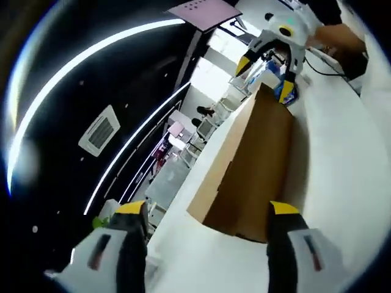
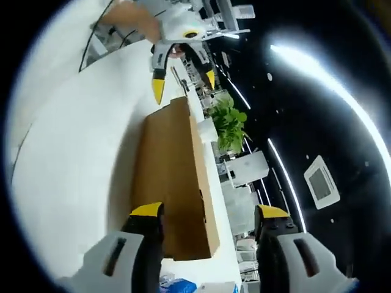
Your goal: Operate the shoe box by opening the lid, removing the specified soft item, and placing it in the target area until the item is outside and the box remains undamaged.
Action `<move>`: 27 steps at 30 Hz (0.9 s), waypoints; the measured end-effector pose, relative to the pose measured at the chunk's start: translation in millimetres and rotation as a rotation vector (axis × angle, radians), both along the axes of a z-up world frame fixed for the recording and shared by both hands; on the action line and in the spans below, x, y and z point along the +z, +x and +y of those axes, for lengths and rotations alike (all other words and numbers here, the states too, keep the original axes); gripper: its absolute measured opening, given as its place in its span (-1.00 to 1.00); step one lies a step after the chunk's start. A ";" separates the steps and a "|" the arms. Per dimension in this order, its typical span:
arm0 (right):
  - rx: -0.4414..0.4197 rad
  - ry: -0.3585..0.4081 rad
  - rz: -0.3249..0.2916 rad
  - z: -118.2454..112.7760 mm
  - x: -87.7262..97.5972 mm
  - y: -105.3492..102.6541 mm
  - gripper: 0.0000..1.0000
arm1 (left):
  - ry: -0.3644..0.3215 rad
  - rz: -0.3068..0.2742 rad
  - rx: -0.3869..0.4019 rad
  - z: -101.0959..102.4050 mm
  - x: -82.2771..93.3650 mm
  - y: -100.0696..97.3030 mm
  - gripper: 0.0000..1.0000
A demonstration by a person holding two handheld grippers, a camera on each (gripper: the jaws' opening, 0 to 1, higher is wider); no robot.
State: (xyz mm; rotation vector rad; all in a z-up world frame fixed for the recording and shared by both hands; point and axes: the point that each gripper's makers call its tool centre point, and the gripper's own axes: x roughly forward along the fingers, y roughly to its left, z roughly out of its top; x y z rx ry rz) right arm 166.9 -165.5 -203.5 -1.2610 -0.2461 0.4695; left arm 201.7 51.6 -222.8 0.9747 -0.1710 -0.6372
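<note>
In the left gripper view, one brown shoe box (image 1: 247, 168) lay closed on the white counter (image 1: 342, 183), beyond the left claw (image 1: 208, 221), whose jaws stood apart and empty.

In the right gripper view, the right claw (image 2: 208, 220) gaped, too, at the box's opposite end; one green plant (image 2: 229, 125) stood just beside the box.

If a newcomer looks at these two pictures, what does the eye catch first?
First, the brown box on the white table, lid closed, lying between the two grippers. The left gripper faces one end with open jaws, and the right gripper faces the other end, also open. Next come a green plant beside the box and bright light strips on the dark ceiling.
</note>
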 end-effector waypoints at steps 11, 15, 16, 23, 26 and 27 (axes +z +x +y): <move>-0.069 0.250 0.099 -11.9 4.5 -7.6 0.00 | -0.093 0.099 0.060 1.0 -1.9 -4.3 0.28; 0.033 0.403 0.085 -2.6 22.8 -14.5 0.48 | -0.140 0.098 0.031 -4.0 4.9 -7.9 0.34; 0.037 0.397 0.070 -3.4 24.9 -15.6 0.52 | -0.169 0.092 0.020 -5.7 9.0 -10.0 0.38; 0.084 0.399 0.163 11.8 9.7 -19.6 0.79 | -0.278 0.109 0.063 4.9 19.4 -5.1 0.59; 0.090 0.418 0.183 15.2 7.6 -19.7 0.80 | -0.204 0.063 0.074 8.2 14.4 -0.6 0.61; 0.090 0.415 0.181 15.7 7.5 -19.4 0.80 | -0.125 0.049 0.074 8.4 8.1 -0.2 0.57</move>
